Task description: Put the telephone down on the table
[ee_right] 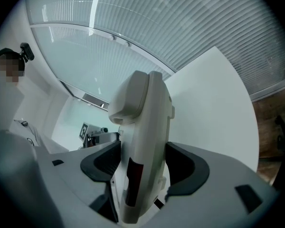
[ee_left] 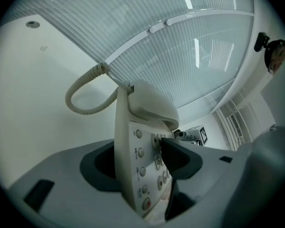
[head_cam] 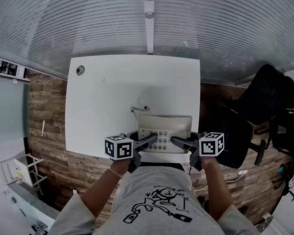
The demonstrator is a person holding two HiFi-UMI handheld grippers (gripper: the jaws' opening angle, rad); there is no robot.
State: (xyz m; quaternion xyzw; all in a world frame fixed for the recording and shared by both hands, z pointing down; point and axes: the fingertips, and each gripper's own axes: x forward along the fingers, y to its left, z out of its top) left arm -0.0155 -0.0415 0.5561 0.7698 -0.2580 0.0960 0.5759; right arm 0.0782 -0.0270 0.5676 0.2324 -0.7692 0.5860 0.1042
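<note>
A cream desk telephone (head_cam: 164, 132) with its handset on top and a keypad hangs over the near edge of the white table (head_cam: 103, 106), held from both sides. My left gripper (head_cam: 149, 141) is shut on its left side, and my right gripper (head_cam: 179, 142) is shut on its right side. In the left gripper view the telephone (ee_left: 140, 165) stands edge-on between the jaws, keypad facing right, with its coiled cord (ee_left: 83, 91) looping left. In the right gripper view the telephone (ee_right: 142, 160) fills the gap between both dark pads (ee_right: 185, 167).
A round cable grommet (head_cam: 80, 70) sits at the table's far left corner. A black office chair (head_cam: 255, 116) stands right of the table. Behind the table is a ribbed glass wall (head_cam: 147, 18). The floor around is wood plank.
</note>
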